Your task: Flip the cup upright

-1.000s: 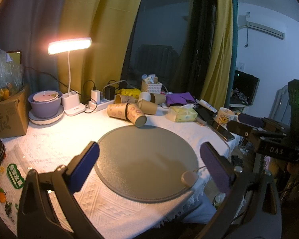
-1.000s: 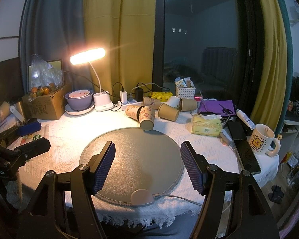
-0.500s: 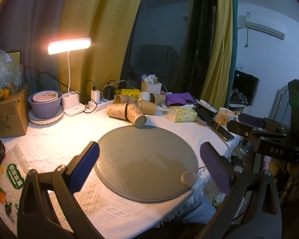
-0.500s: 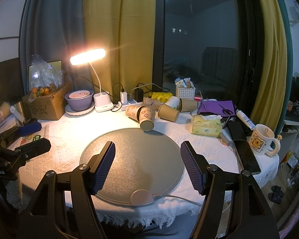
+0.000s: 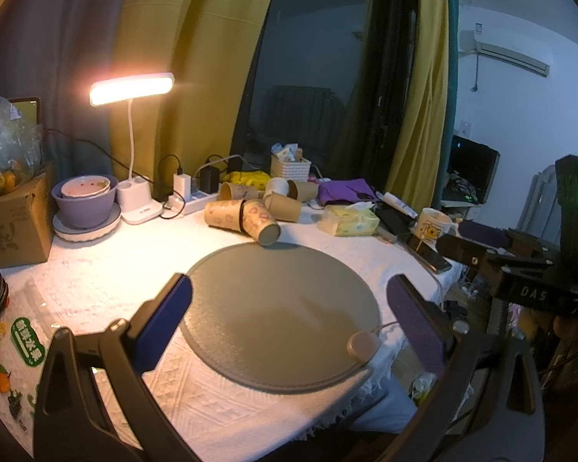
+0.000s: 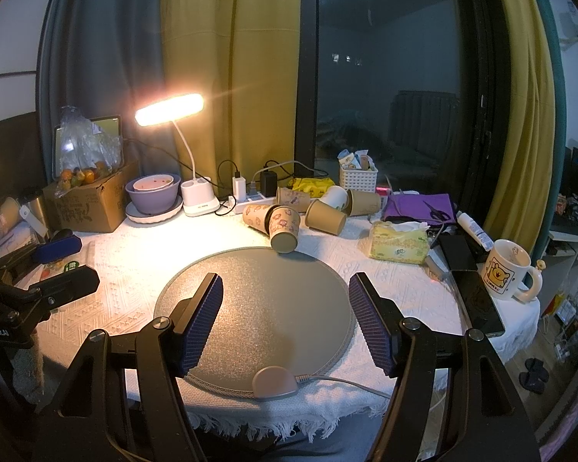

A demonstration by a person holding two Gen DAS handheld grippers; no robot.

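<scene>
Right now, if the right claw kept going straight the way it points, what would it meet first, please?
Probably the patterned paper cup lying on its side at the far rim of the round grey mat. The open right claw hangs above the mat, empty; depth is hard to judge.

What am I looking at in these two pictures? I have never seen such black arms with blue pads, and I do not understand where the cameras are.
There is no robot here. A person holds a two-finger tool in each hand, and each tool carries a wide-angle camera that looks forward along its fingers. One picture comes from the left gripper, the other from the right gripper. The blue pads are the fingers. Both grippers are open and hold nothing.

Below them lies a round grey mat on a white tablecloth. Behind the mat, several paper cups lie on their sides; one should be stood upright. Around them are a lit desk lamp, a purple bowl, a tissue pack and a white mug.
</scene>
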